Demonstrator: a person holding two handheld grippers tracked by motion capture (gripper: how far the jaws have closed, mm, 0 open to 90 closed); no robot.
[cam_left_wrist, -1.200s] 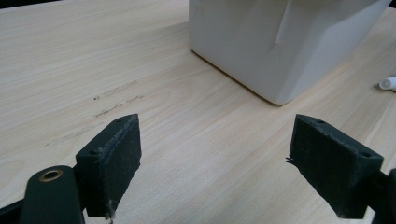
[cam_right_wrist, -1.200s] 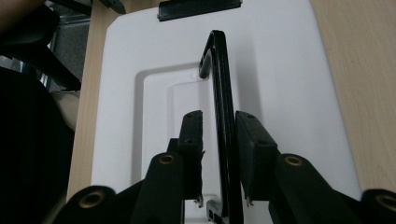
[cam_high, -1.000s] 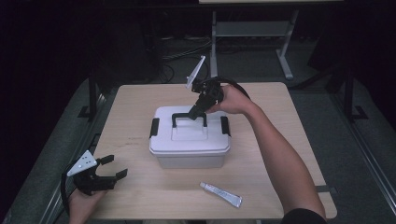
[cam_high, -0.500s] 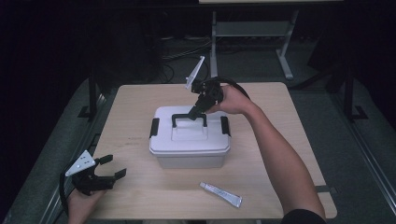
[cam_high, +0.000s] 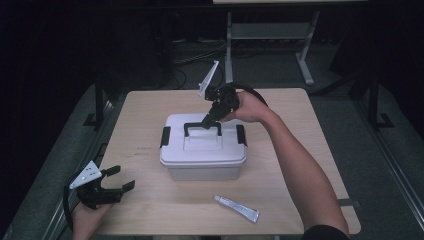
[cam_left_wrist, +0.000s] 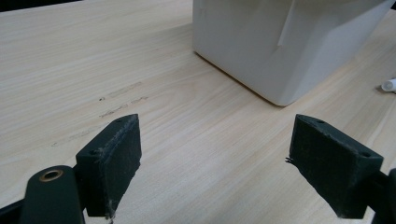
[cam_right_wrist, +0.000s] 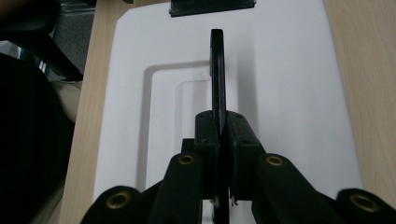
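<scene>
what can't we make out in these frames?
- Contents of the white box: lid on, hidden in the high view.
- Print on the tube: too small in the high view; cut off by the edge in the left gripper view.
- Handle where the right gripper clamps it: covered by the pads.
- Room behind the table: too dark.

The pale wood-grain desk (cam_high: 140, 140) looks matt and smooth; the white rectangular plastic box (cam_high: 202, 160) is smooth with a faint sheen; its thin black plastic handle (cam_right_wrist: 217, 70) is glossy; the black hand-held gripper pads (cam_left_wrist: 114, 161) look rough and matt.
</scene>
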